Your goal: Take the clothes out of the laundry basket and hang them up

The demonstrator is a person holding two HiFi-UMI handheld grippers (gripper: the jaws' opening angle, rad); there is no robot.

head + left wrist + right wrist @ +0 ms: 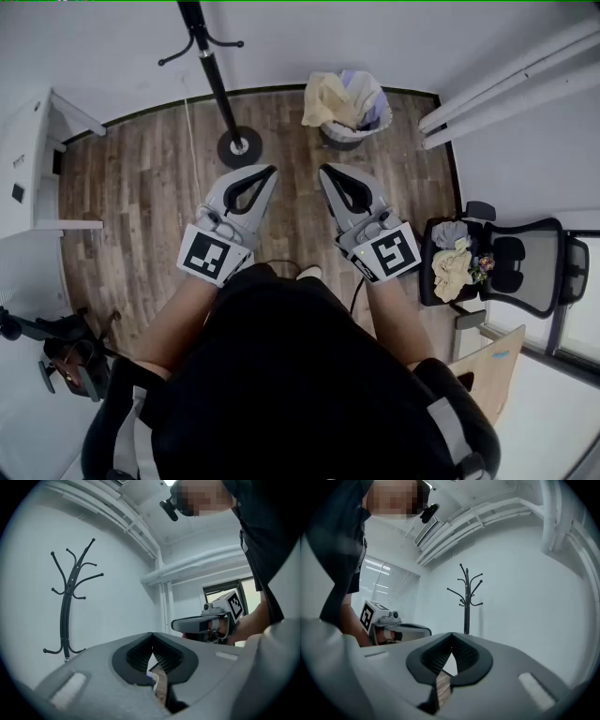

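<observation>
wood floor (141, 216), coat rack (213, 75) nr white wall (103, 47)

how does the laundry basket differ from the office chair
The laundry basket stands ahead, near the coat stand; the office chair stands at the person's right. The basket's clothes heap above its rim, yellow on top; the chair's clothes lie on its seat, cream and grey. Both hold clothes.

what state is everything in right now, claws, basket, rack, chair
left claw, shut, empty
right claw, shut, empty
laundry basket, upright, full of clothes
coat rack, upright, hooks bare
office chair, pile of garments on its seat
</observation>
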